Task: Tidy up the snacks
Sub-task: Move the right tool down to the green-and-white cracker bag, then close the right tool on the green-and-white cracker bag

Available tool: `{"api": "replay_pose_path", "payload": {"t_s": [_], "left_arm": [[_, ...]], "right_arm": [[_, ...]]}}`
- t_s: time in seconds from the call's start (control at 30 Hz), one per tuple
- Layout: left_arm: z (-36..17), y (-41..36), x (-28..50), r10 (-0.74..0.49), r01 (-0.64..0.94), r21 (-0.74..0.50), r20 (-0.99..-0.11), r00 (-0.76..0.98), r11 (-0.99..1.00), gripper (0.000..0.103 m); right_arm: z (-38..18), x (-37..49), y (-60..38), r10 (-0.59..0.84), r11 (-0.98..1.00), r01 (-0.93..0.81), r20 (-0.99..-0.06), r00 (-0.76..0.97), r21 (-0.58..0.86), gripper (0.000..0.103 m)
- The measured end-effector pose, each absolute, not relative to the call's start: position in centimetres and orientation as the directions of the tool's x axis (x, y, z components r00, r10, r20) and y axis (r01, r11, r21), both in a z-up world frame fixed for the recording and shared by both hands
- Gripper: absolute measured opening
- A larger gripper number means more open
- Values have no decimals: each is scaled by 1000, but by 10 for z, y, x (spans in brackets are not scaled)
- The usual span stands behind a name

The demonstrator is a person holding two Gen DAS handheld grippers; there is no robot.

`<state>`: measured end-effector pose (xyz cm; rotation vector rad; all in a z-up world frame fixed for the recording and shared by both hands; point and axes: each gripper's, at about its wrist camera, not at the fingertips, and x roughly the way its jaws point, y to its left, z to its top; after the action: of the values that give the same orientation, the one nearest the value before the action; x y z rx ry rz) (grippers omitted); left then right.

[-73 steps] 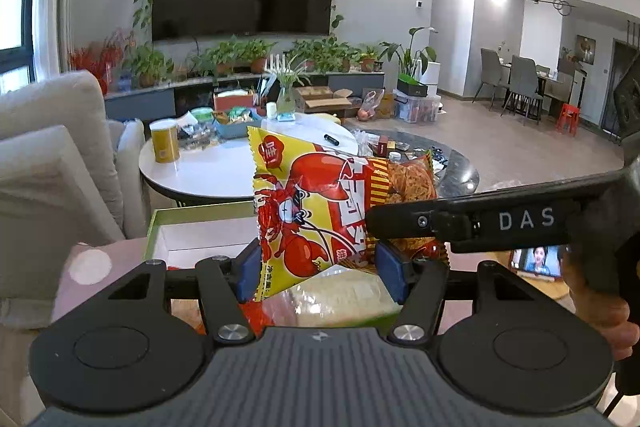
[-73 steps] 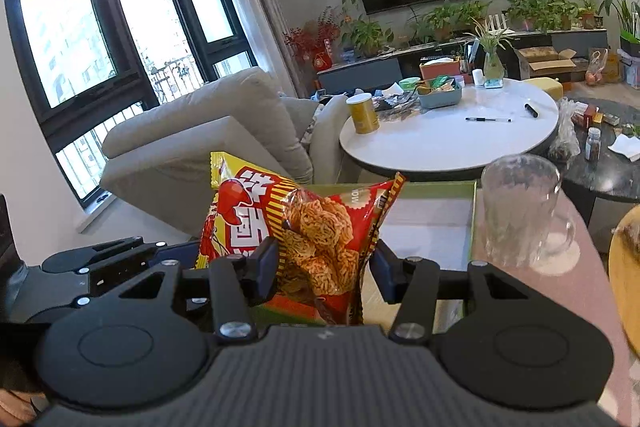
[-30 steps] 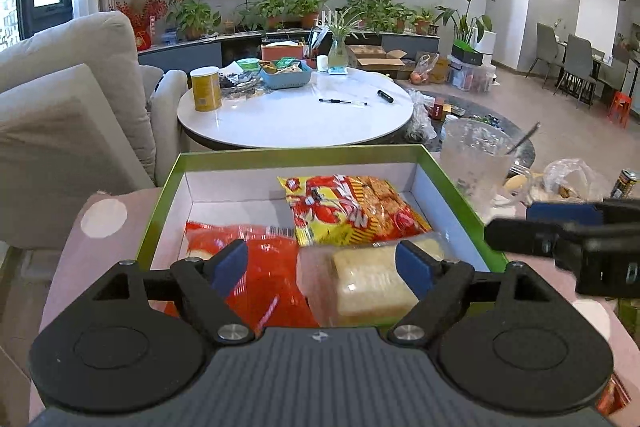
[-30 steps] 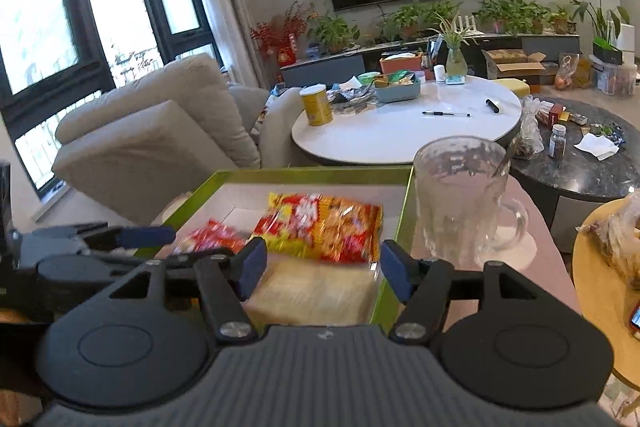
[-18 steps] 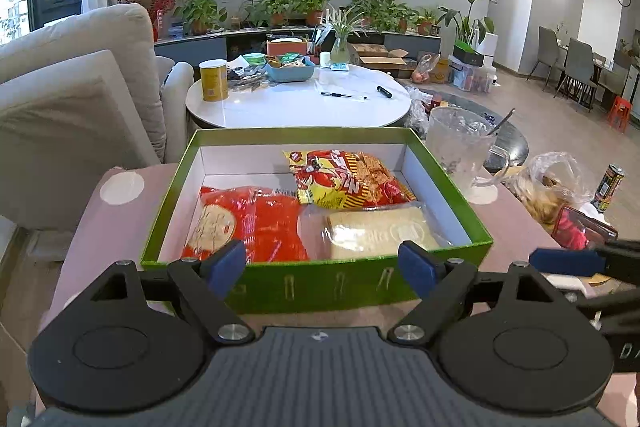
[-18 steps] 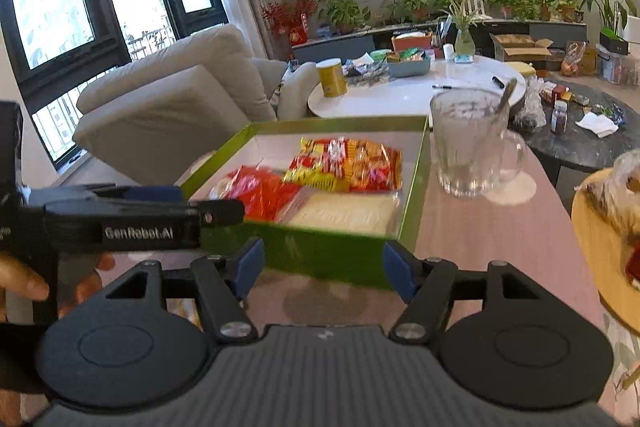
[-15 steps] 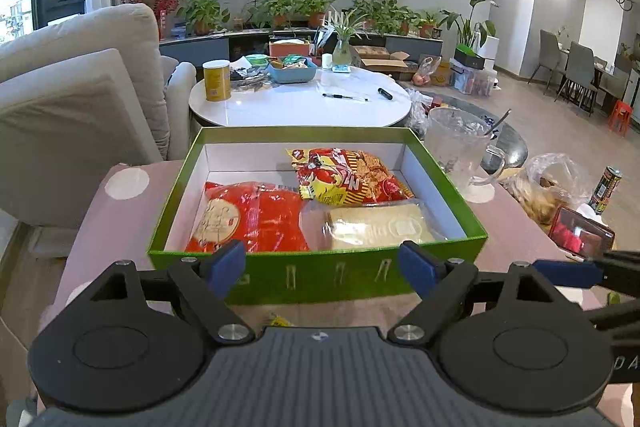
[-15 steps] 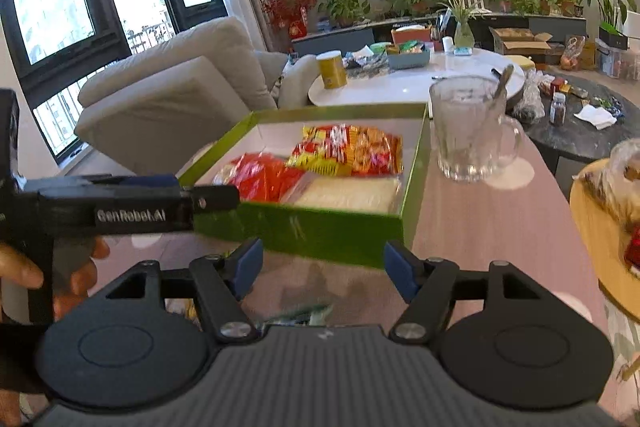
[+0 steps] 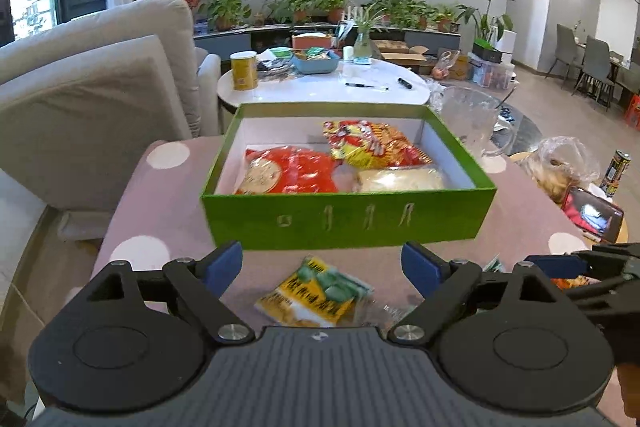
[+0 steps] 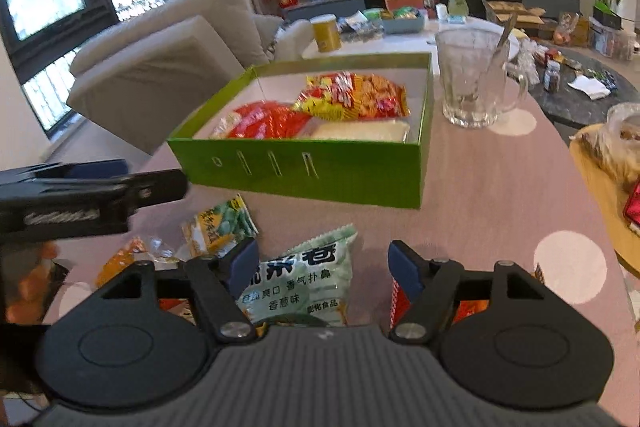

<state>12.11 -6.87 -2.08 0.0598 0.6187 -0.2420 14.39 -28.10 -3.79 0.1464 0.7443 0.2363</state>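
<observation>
A green box (image 9: pixel 348 219) (image 10: pixel 320 167) on the pink dotted table holds a red packet (image 9: pixel 288 171), a yellow-red crab snack bag (image 9: pixel 372 143) (image 10: pixel 356 99) and a pale packet (image 9: pixel 400 181). In front of the box lies a small yellow-green bean packet (image 9: pixel 316 293) (image 10: pixel 218 227). My left gripper (image 9: pixel 322 269) hangs above it, its jaws opening, nothing pressed between them. My right gripper (image 10: pixel 324 265) hovers over a pale green snack bag (image 10: pixel 304 287), its jaws opening as well, pads clear of the bag. The left gripper also shows at the left edge of the right wrist view.
A glass mug (image 10: pixel 472 79) stands right of the box. A phone (image 9: pixel 592 219), a can (image 9: pixel 616 171) and a plastic bag (image 9: pixel 560 163) lie at the right. More loose packets (image 10: pixel 132 255) lie at the lower left. A sofa (image 9: pixel 80 99) and a white round table (image 9: pixel 320 91) lie beyond.
Both grippers have drawn back from the box toward the table's near edge and spread wider. Loose packets in front of the box have come into view under them.
</observation>
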Motion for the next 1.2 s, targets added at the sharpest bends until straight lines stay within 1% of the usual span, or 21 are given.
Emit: {"api": "replay_pose_path", "payload": {"t_s": [0.1, 0.37, 0.53, 0.63, 0.7, 0.8, 0.97, 1.1, 1.2], "left_arm": [[-24, -59, 120, -201, 228, -29, -587, 784, 973, 86], [-36, -38, 122, -172, 179, -49, -601, 781, 983, 86], [-41, -21, 122, -147, 136, -64, -604, 784, 989, 86], [-43, -12, 121, -141, 112, -86, -607, 782, 990, 86], [-44, -8, 120, -142, 106, -95, -608, 781, 990, 86], [-44, -4, 117, -153, 103, -117, -608, 779, 988, 86], [-41, -10, 102, -234, 173, -159, -595, 769, 972, 86], [-37, -26, 86, -316, 275, -160, -580, 751, 948, 86], [-36, -44, 74, -359, 352, -130, -579, 731, 927, 86]], "right_arm": [[-44, 152, -272, 259, 965, -149, -674, 692, 218, 50], [-52, 164, -244, 327, 945, -204, -686, 650, 256, 51], [-52, 166, -220, 425, 905, -305, -670, 609, 297, 50], [-49, 157, -211, 525, 849, -407, -635, 567, 339, 50], [-40, 146, -213, 539, 839, -436, -602, 589, 325, 50], [-27, 131, -232, 470, 882, -380, -564, 679, 278, 51], [-19, 106, -281, 358, 932, -244, -572, 738, 270, 51], [-27, 87, -302, 341, 932, -177, -607, 717, 315, 51], [-36, 79, -305, 349, 923, -141, -627, 697, 357, 51]]}}
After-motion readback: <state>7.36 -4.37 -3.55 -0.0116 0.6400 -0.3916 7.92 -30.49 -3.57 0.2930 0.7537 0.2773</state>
